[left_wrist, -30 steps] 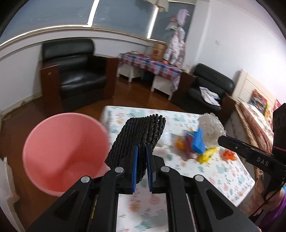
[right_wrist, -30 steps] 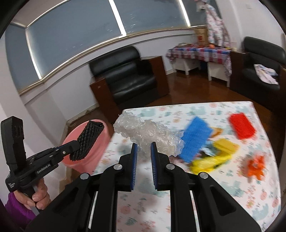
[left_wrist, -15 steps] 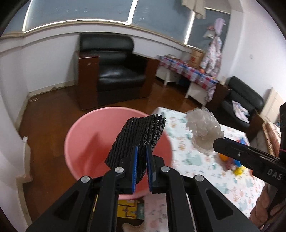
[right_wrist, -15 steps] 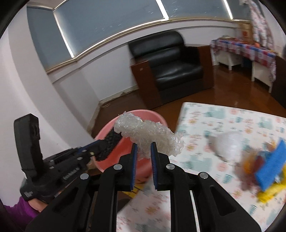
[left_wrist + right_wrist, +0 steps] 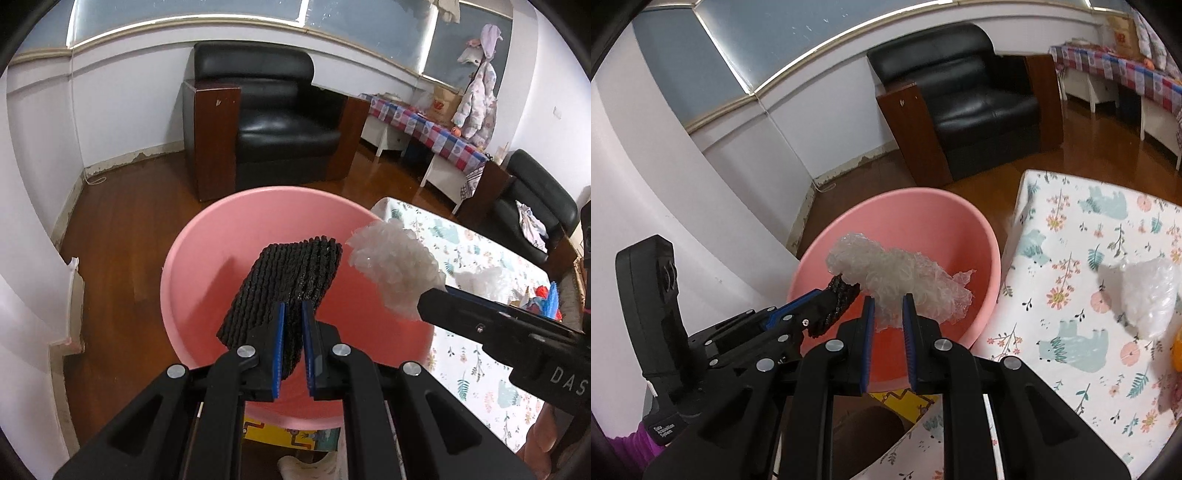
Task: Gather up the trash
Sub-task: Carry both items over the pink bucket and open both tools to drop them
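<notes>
Pink bin point(image 5: 207, 258): 1. My left gripper point(image 5: 291, 339) clamps 1 black foam net point(image 5: 291, 273); right gripper point(image 5: 888, 325) pinches 1 bubble wrap wad point(image 5: 901, 277).

right gripper point(image 5: 888, 308) over pink bucket point(image 5: 991, 251), jaws parted slightly wider than crumpled clear plastic wrap point(image 5: 897, 275) between them – grip looks loose, hard to tell. left gripper point(image 5: 827, 301) at lower left, clamped on black foam net point(image 5: 838, 295) above bucket rim. floral tablecloth point(image 5: 1071, 332) at right – another plastic wad point(image 5: 1148, 295) lying on it.
</notes>
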`<state>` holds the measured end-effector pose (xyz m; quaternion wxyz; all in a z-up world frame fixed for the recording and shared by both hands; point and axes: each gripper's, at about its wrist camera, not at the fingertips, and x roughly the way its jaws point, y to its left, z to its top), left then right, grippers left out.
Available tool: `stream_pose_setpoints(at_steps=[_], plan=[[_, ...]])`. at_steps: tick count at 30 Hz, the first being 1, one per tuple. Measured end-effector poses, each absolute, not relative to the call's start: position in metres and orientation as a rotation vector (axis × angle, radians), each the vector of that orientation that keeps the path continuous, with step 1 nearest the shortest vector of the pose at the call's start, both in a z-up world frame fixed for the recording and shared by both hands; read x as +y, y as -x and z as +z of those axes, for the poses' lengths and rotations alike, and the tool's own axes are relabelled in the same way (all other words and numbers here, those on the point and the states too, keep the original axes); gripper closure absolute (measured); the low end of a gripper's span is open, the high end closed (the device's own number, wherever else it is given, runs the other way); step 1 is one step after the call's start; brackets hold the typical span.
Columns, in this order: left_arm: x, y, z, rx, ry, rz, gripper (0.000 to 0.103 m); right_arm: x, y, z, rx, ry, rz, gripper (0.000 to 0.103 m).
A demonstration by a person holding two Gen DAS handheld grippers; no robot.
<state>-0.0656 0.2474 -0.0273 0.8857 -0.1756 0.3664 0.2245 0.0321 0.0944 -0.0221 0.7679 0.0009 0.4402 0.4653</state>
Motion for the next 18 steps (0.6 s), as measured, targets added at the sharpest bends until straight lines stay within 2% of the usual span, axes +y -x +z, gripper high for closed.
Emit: stream_pose_setpoints(at_steps=[10, 13, 15, 18], plan=[[0.249, 0.05, -0.034, 0.788, 0.368, 0.494, 0.092, 0.102, -0.044, -0.035, 0.995, 0.004, 0.985, 0.087], [0.249, 0.049, -0.036, 0.794, 0.37, 0.504, 0.087, 0.102, -0.043, -0.036, 1.006, 0.008, 0.977, 0.086], [0.249, 0.048, -0.037, 0.796, 0.37, 0.513, 0.079, 0.103, -0.043, -0.036, 1.011, 0.01, 0.972, 0.084], [0.248, 0.052, -0.036, 0.789, 0.367, 0.521, 0.072, 0.104, -0.044, -0.037, 1.015, 0.019, 0.966, 0.08]])
